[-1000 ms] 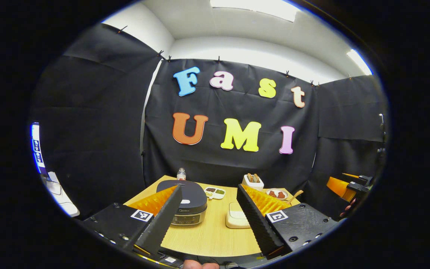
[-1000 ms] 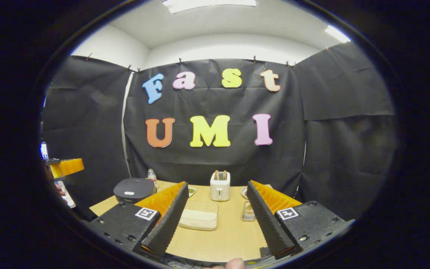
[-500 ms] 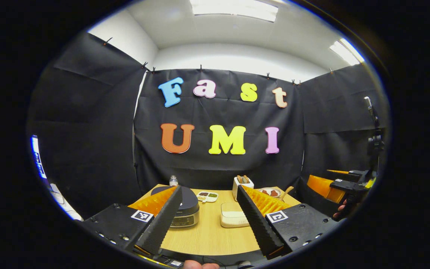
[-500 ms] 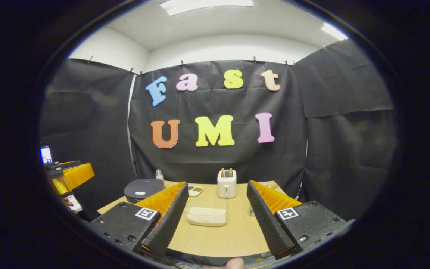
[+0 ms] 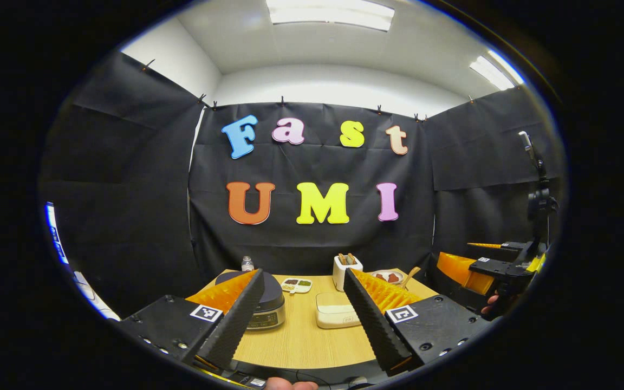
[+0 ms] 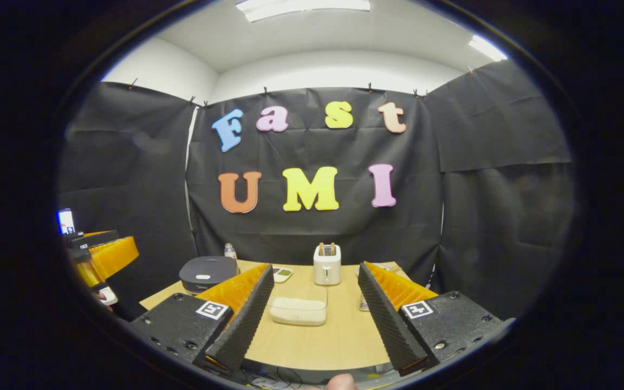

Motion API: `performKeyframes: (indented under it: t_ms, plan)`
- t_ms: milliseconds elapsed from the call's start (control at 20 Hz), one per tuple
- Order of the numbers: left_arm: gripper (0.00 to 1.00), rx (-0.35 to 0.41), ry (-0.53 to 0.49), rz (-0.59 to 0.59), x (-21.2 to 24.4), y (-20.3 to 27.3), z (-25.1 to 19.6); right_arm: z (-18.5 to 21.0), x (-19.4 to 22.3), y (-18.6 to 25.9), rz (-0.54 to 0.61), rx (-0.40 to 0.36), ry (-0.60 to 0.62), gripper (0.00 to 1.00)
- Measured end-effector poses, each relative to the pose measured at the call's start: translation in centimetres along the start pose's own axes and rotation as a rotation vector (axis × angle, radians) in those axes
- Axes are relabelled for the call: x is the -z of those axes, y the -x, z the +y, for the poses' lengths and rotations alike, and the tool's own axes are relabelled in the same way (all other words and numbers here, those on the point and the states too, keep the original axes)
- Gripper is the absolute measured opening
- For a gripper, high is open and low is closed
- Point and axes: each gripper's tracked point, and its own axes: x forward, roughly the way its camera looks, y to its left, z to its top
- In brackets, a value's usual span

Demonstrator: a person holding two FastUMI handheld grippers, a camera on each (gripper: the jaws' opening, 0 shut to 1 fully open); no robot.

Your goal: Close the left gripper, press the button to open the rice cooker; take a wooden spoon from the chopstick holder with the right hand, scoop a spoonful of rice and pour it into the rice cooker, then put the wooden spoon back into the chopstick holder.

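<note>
Both grippers are held back from the near edge of the surface (image 5: 301, 336), and no step of the task appears begun.

Left gripper (image 5: 301, 317): jaws spread wide, nothing between them. Right gripper (image 6: 317, 317): likewise wide and empty.

Rice cooker (image 5: 268, 303): dark, lid down, on the left part of the surface, partly behind the left gripper's own finger. In the right gripper view it sits at far left (image 6: 207, 272), with a pale patch on the lid top; whether this is the release button cannot be told at this size.

Chopstick holder (image 6: 327, 268): white, upright, at the back centre, with wooden handle ends standing out of its top. Which one is the spoon cannot be told.

Rice container (image 6: 298, 309): a shallow clear box holding a pale mass, in front of the holder.

Handling judgement: the spoon should be light, stiff and fairly smooth; grip the exposed handle end and lift straight up so the light holder is not tipped. The cooker looks heavy enough to stay put under a press from closed fingertips.
</note>
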Motion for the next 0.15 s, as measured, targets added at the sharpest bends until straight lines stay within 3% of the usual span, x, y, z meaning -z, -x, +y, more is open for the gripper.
performKeyframes:
  t_ms: [150]
  plan:
    - [0.84, -0.007, 0.002, -0.004, 0.03, 0.21, 0.13, 0.04, 0.01, 0.23, -0.001, -0.004, 0.01, 0.97]
